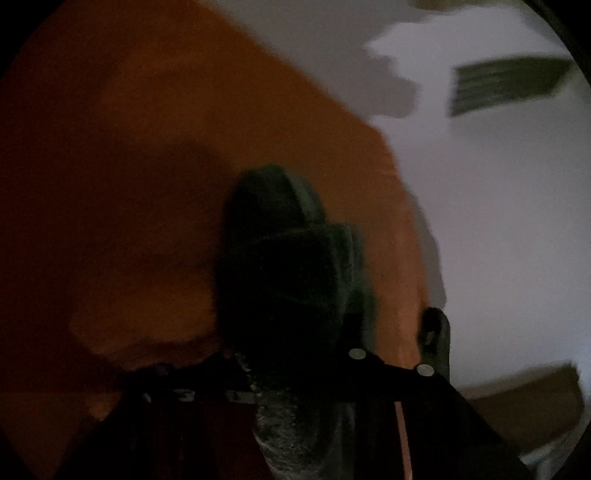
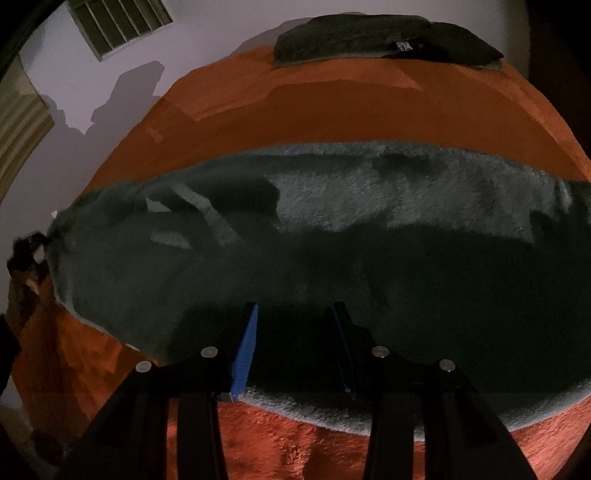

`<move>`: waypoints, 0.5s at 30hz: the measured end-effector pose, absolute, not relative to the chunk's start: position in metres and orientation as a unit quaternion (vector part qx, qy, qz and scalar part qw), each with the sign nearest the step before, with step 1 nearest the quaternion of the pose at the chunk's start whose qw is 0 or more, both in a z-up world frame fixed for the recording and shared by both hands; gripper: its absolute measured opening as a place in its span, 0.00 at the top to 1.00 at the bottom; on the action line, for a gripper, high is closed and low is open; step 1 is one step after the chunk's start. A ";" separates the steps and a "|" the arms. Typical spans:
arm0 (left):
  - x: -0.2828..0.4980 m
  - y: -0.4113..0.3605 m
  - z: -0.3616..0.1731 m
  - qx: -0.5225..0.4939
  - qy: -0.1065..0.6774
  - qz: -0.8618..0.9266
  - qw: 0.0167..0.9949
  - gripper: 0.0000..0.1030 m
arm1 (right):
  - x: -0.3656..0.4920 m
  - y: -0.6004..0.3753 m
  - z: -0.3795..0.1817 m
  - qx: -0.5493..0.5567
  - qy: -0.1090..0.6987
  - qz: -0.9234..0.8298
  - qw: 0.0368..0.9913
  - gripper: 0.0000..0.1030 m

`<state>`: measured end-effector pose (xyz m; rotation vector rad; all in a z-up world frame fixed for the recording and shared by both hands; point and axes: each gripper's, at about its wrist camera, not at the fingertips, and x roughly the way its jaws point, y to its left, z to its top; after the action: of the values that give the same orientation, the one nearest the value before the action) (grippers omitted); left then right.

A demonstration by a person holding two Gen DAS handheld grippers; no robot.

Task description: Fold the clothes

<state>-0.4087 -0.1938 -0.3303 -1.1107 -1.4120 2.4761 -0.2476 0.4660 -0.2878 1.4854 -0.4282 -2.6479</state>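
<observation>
Where the near edge of the orange plush blanket (image 2: 332, 443) runs under the right wrist camera, right gripper (image 2: 293, 314) poised low, blue-padded fingers (image 2: 243, 354) well apart with nothing between them, tips just over the near hem of the grey-green fleece garment (image 2: 369, 192). Spread flat directly ahead of those fingers, long axis running left to right across the blanket, square to the way the fingers point. Nearer to the middle of the near hem than any other part, so well placed for that hem and poorly for either end.

Off at the garment's left end, close to the blanket's left edge, left gripper (image 2: 26, 247) meeting the cloth. Seen from its own camera as left gripper (image 1: 295, 306) with a dark bunch of the fleece garment (image 1: 288, 258) filling the gap; judged clamped on it, though dim and blurred, fingertips hidden by the cloth.

Farther off, bare orange pile, then a dark folded pile (image 2: 388, 37) at the blanket's far edge, well apart from the fleece. Beyond, pale wall with a vent (image 2: 118, 22).
</observation>
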 end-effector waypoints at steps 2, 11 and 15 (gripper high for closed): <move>-0.417 -0.179 -0.310 -0.367 -0.368 0.853 0.039 0.77 | -0.246 0.466 -0.287 0.484 -0.139 -0.863 0.038 0.62; -0.395 -0.229 -0.390 -0.402 -0.548 0.731 0.050 0.61 | -0.239 0.466 -0.287 0.487 -0.133 -0.862 0.043 0.62; -0.393 -0.223 -0.378 -0.395 -0.531 0.748 0.051 0.38 | -0.240 0.470 -0.289 0.493 -0.141 -0.857 0.048 0.55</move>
<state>-0.3926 -0.2229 -0.3778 -1.2022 -1.6162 2.2750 -0.2397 0.4696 -0.2891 1.5038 -0.4310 -2.6129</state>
